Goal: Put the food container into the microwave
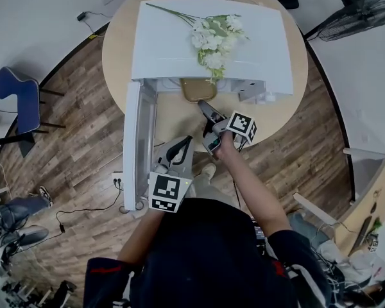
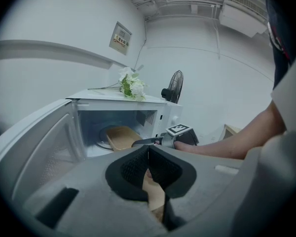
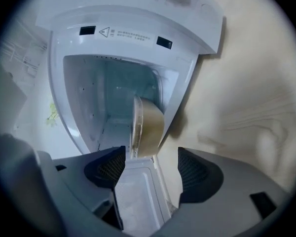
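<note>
The tan, shallow food container (image 1: 197,90) with rounded corners sits inside the white microwave oven (image 1: 160,43), just behind the open front, near the middle of the cavity floor. In the left gripper view the food container (image 2: 121,137) lies flat in the lit cavity. In the right gripper view, which is rolled to one side, the food container (image 3: 149,127) shows a clear plastic edge along its top. What is inside it I cannot tell. Nothing touches it.

The microwave oven (image 2: 170,118) holds only this container. Its door (image 1: 136,146) stands swung out at the 9 o'clock side of the opening. On the roof lies a spray of white artificial flowers (image 1: 215,40) with green stems. The oven stands on a round light wooden worktop (image 1: 119,50).

The right gripper (image 1: 210,115) is at 6 o'clock from the container and points at it. Seen in its own view, the right gripper (image 3: 150,168) has its jaws wide apart with nothing between the pads; the container is beyond them.

The left gripper (image 1: 179,147) is at 7 o'clock from the right one, beside the door. The left gripper (image 2: 148,163) has its jaws closed together and grips nothing.
</note>
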The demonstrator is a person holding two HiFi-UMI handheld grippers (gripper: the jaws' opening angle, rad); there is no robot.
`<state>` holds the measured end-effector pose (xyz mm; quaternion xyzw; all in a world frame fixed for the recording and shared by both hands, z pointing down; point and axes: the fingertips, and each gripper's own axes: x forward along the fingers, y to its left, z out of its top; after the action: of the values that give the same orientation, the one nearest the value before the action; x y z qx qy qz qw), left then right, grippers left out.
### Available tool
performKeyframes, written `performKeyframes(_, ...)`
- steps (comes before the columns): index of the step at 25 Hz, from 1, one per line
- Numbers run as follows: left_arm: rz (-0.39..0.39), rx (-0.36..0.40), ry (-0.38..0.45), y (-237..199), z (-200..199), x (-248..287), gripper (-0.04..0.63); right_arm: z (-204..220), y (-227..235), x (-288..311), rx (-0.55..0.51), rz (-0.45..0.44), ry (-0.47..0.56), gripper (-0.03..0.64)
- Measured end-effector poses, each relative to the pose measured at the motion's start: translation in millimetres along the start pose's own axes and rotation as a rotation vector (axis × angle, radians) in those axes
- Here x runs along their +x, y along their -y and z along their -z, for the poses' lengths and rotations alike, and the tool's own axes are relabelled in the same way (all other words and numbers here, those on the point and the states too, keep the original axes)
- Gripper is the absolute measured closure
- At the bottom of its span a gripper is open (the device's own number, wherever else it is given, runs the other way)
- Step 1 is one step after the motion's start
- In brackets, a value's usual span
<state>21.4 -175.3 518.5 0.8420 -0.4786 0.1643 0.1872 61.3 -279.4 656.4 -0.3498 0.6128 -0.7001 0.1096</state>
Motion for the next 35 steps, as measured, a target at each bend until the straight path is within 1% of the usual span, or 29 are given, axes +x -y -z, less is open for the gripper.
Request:
performKeyframes(5, -0.001, 0.015, -0.006, 2, 1, 1, 0.578, 11, 7, -14, -0.125, 0.038, -0.053, 0.324)
performKeyframes(6, -0.003, 0.020, -0.007, 2, 1, 1, 0.578, 11, 7, -16, -0.171, 0.053, -0.061, 0.346)
performKeyframes(8, -0.007, 0.024, -0.009, 2, 2, 0, 0.578, 9, 6, -20, -0.311, 0.107, -0.072, 0.458)
performKeyframes(11, -0.014, 0.030, -0.011, 0, 3, -3, 0.578, 6, -1, -23, -0.553, 0.181, -0.074, 0.563)
performKeyframes(15, -0.022, 0.040, -0.019, -2, 6, -5, 0.578, 1, -17, -23, -0.845, 0.234, -0.060, 0.591)
performKeyframes(17, -0.022, 0.041, -0.021, -3, 7, -4, 0.578, 0, -23, -22, -0.953, 0.257, -0.057, 0.597)
performKeyframes(19, -0.022, 0.045, -0.025, -3, 7, -4, 0.578, 0, -27, -20, -1.034, 0.272, -0.058, 0.600)
performKeyframes(21, -0.023, 0.050, -0.027, -4, 7, -4, 0.578, 0, -30, -17, -1.080, 0.279, -0.060, 0.601)
performKeyframes(24, -0.026, 0.054, -0.029, -5, 7, -4, 0.578, 1, -33, -11, -1.100, 0.281, -0.060, 0.601)
performKeyframes(29, -0.027, 0.050, -0.034, -7, 9, -4, 0.578, 2, -38, 1, -1.178, 0.293, -0.070, 0.601)
performKeyframes(35, -0.036, 0.039, -0.039, -12, 10, -1, 0.578, -6, -42, 19, -1.184, 0.295, -0.067, 0.603)
